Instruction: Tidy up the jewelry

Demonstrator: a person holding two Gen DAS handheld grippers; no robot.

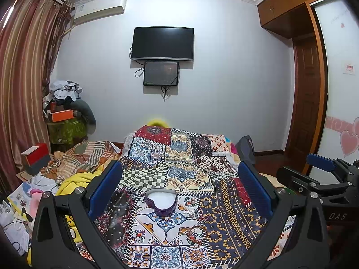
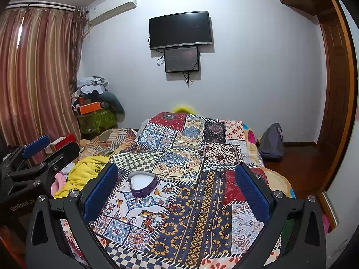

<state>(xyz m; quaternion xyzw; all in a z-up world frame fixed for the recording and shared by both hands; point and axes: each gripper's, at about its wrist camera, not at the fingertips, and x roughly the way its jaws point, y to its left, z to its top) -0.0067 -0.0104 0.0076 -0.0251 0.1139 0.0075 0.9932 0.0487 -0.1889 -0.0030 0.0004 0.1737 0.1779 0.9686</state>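
Both held wide and empty above the bed [image 1: 179, 157], left claw [image 1: 179, 188] and right claw [image 2: 177, 190], ready for the open heart-shaped box [image 1: 161, 201] and small jewelry [image 1: 190, 231] just beside it.

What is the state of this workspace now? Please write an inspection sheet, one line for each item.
Surface: patchwork cloth spread over the bed.
Job's things: heart-shaped box, open, white inside; small jewelry pieces lie on the cloth near it, too small to identify.
Clutter: yellow cloth, papers and a pile of boxes and clothes at the left.
Grippers: left gripper and right gripper both open, holding nothing, above the cloth.
Cables: wires hang below the wall screens.
Surroundings: television, air conditioner, curtain, wooden door.
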